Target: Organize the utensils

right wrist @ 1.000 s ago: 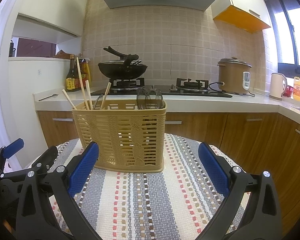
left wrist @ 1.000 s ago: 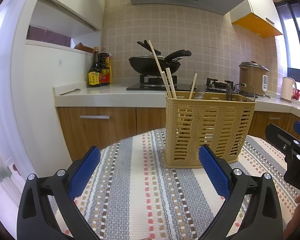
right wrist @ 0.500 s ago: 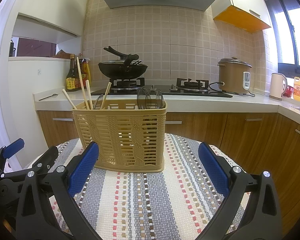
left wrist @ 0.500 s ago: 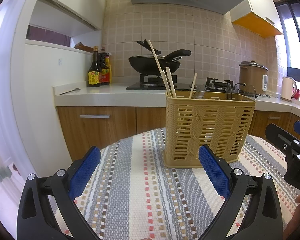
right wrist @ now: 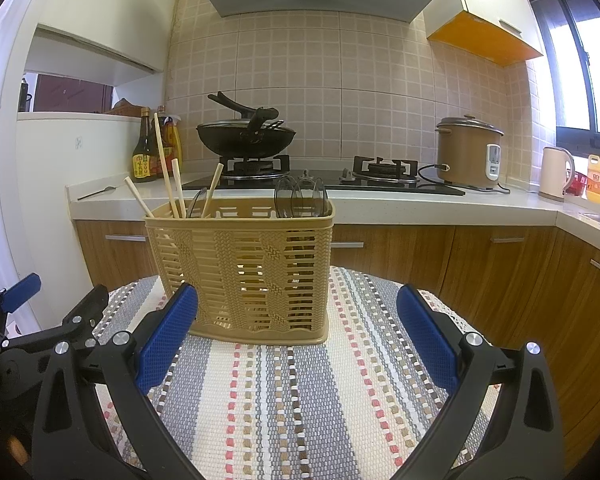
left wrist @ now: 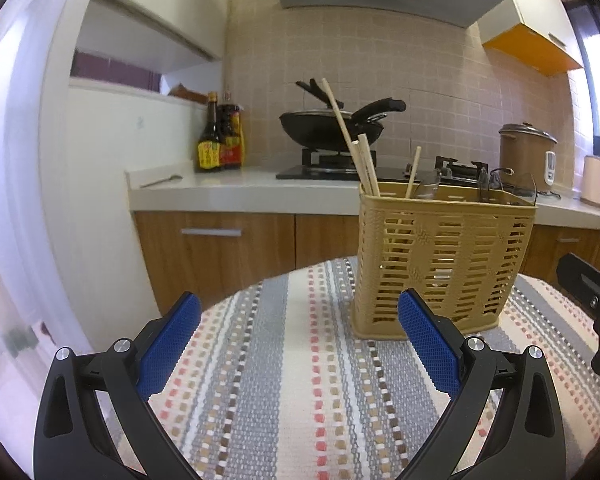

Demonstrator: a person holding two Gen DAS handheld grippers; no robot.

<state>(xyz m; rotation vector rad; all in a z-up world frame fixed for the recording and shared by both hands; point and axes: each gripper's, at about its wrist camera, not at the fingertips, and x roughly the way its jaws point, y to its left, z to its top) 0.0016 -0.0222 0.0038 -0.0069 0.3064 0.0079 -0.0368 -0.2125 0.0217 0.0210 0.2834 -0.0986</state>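
Observation:
A tan plastic utensil basket (left wrist: 444,264) (right wrist: 244,268) stands upright on a round table with a striped woven cloth (left wrist: 292,384) (right wrist: 284,392). Wooden chopsticks (left wrist: 360,152) (right wrist: 168,172) stick out of its left compartment. Clear plastic spoons (right wrist: 300,198) (left wrist: 504,186) stand in the right part. My left gripper (left wrist: 298,344) is open and empty, in front and left of the basket. My right gripper (right wrist: 296,336) is open and empty, just in front of the basket. The left gripper also shows at the right wrist view's left edge (right wrist: 40,320).
Behind the table runs a kitchen counter (right wrist: 380,204) with a wok on a gas stove (right wrist: 246,140), sauce bottles (right wrist: 144,156), a rice cooker (right wrist: 470,152) and a kettle (right wrist: 556,174). A spoon (left wrist: 162,181) lies on the counter's left end. Wooden cabinets (right wrist: 480,264) are below.
The left wrist view has shifted slightly, so the basket sits a little further right and lower in it. The right gripper and both jaws stay as they were.

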